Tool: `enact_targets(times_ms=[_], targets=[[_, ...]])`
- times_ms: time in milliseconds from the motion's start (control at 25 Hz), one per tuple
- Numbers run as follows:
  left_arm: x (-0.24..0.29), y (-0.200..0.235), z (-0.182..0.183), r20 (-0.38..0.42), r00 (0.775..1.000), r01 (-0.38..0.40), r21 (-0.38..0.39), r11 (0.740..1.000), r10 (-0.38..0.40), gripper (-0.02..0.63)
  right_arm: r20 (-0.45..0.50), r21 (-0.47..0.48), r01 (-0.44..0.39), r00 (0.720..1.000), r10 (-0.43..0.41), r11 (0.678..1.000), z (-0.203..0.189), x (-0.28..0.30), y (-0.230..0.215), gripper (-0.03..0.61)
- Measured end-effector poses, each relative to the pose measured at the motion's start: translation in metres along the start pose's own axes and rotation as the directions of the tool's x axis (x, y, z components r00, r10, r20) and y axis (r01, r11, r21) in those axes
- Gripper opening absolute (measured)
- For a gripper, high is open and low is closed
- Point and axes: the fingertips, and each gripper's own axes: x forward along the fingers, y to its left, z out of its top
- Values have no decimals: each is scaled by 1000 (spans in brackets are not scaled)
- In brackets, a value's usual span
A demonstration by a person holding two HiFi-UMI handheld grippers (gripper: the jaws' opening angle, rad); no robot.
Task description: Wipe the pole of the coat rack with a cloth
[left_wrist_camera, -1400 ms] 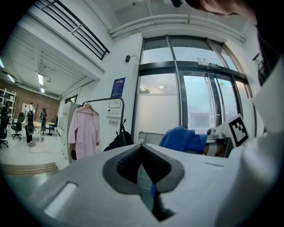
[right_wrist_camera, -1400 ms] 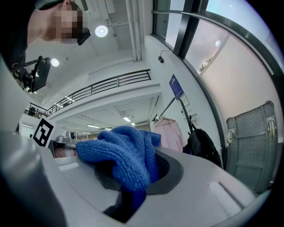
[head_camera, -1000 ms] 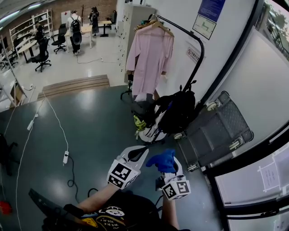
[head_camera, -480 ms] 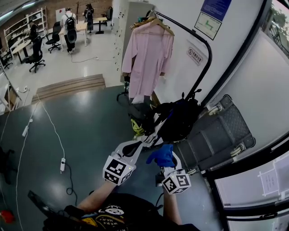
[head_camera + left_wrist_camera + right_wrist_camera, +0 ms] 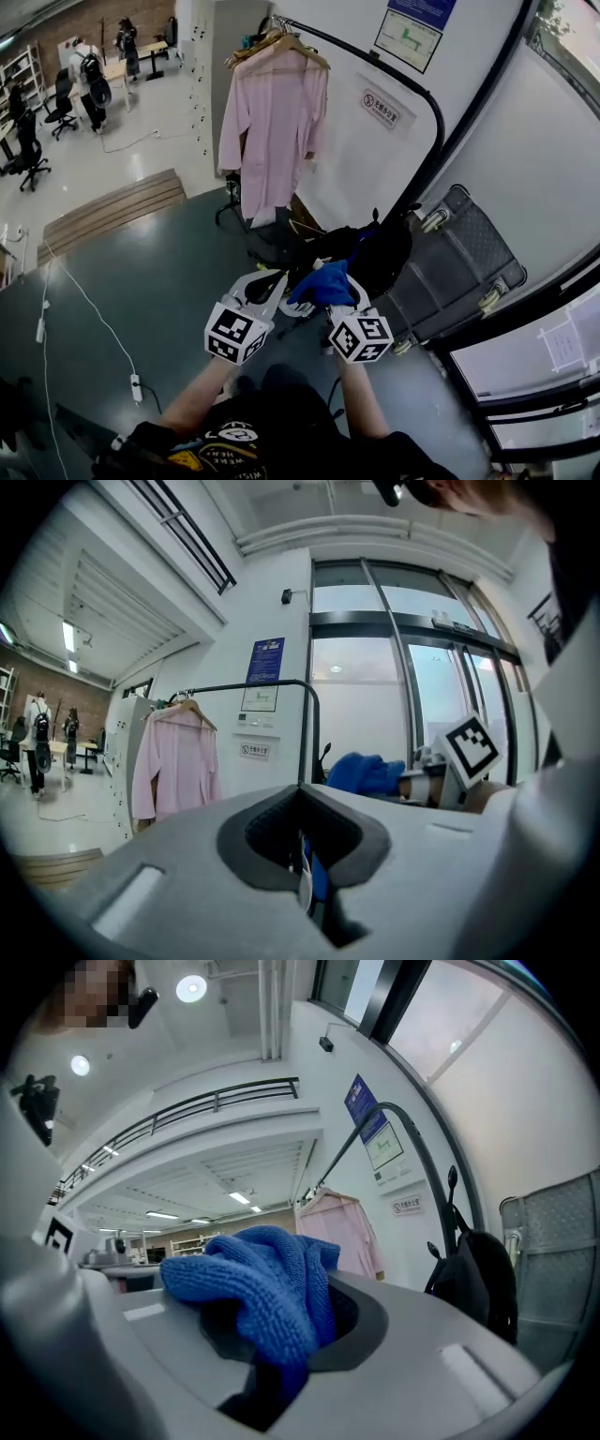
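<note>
The coat rack's black pole [image 5: 437, 117] arcs from a pink coat [image 5: 274, 112] over to the right and drops behind a black backpack [image 5: 380, 251]. My right gripper [image 5: 330, 287] is shut on a bunched blue cloth [image 5: 323, 281], held just in front of the backpack and below the pole. In the right gripper view the cloth [image 5: 267, 1288] fills the jaws, with the pole [image 5: 424, 1168] ahead to the right. My left gripper [image 5: 258, 284] hangs beside it, shut and empty. The left gripper view shows the pole [image 5: 313, 733] and the cloth [image 5: 367, 772].
A grey folded trolley [image 5: 464, 258] leans against the wall right of the rack. A wooden step [image 5: 108, 211] and floor cables with a power strip [image 5: 137, 388] lie at left. Lockers [image 5: 208, 56] stand behind the coat. People and desks are far back.
Both grippers have come forward and up toward the rack and backpack, and the rack now looms closer. The cloth stays clamped in the right gripper.
</note>
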Motion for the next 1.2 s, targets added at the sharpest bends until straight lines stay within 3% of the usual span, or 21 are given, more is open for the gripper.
enact_targets(times_ms=[120,280,480,600,720,920,1040,1200], targets=[[25,21,11,17,999,35,-3,999,-35,-2,43,-16,61,997,-60,998,41,43,-33,63],[54,59,30,54,998,39,13,999,-39,-2,163,-77,125,980,-112,989,123,104,-82,64],[107,113,53,77,997,25,54,998,-29,-2,326,-97,197,933,-156,976,227,161,-136,64],[146,139,78,105,994,32,88,996,-41,-2,395,-62,215,902,-174,975,273,180,-156,64],[182,151,103,131,988,64,109,992,-79,-2,431,-9,204,884,-180,979,304,193,-167,66],[233,153,104,118,981,145,84,986,-154,-2,482,-11,307,835,-264,952,346,189,-200,67],[255,162,103,108,977,176,81,981,-184,-2,476,-38,323,838,-267,946,352,206,-203,66],[268,183,114,121,973,185,86,979,-194,-2,435,-81,304,868,-240,949,351,249,-199,67]])
